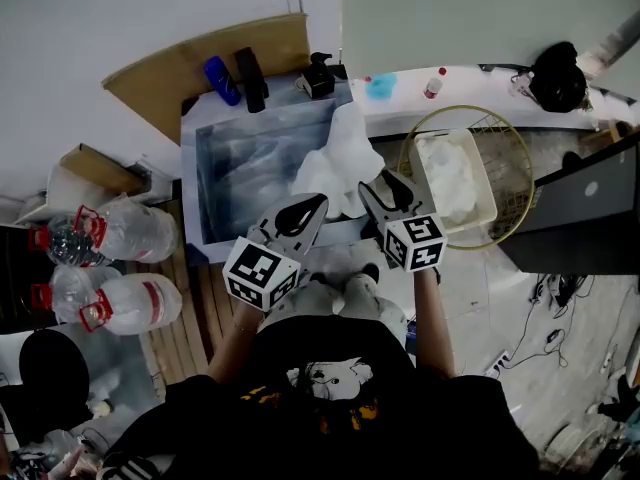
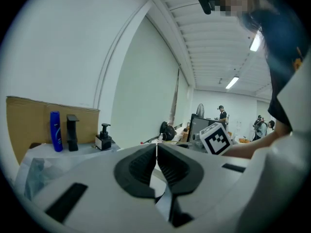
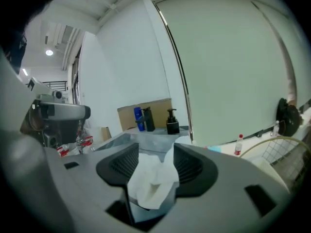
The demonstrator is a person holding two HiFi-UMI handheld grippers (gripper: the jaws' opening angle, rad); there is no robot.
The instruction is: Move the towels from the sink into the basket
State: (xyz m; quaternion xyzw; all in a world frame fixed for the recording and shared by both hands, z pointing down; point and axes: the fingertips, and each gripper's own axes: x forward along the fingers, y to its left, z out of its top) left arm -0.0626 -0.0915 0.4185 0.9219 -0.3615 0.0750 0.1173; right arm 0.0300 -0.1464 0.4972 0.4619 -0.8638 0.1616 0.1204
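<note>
A white towel [image 1: 335, 158] hangs over the right edge of the grey sink [image 1: 190, 178]. My right gripper [image 1: 372, 183] holds its lower end, and in the right gripper view the towel [image 3: 150, 178] is bunched between the pads of this gripper [image 3: 155, 152], which press on it. To its left, over the sink's near edge, my left gripper [image 1: 318, 203] is shut and empty; in the left gripper view its jaws [image 2: 156, 152] meet with nothing between them. The round wire basket [image 1: 510, 143] stands to the right of the sink and holds a white bin [image 1: 455, 178] with white cloth in it.
A blue bottle [image 1: 221, 80], a black bottle [image 1: 250, 78] and a soap dispenser [image 1: 317, 76] stand behind the sink. Large water jugs [image 1: 125, 303] lie on the floor at left. A black bag [image 1: 557, 76] and a dark desk [image 1: 590, 198] are at right.
</note>
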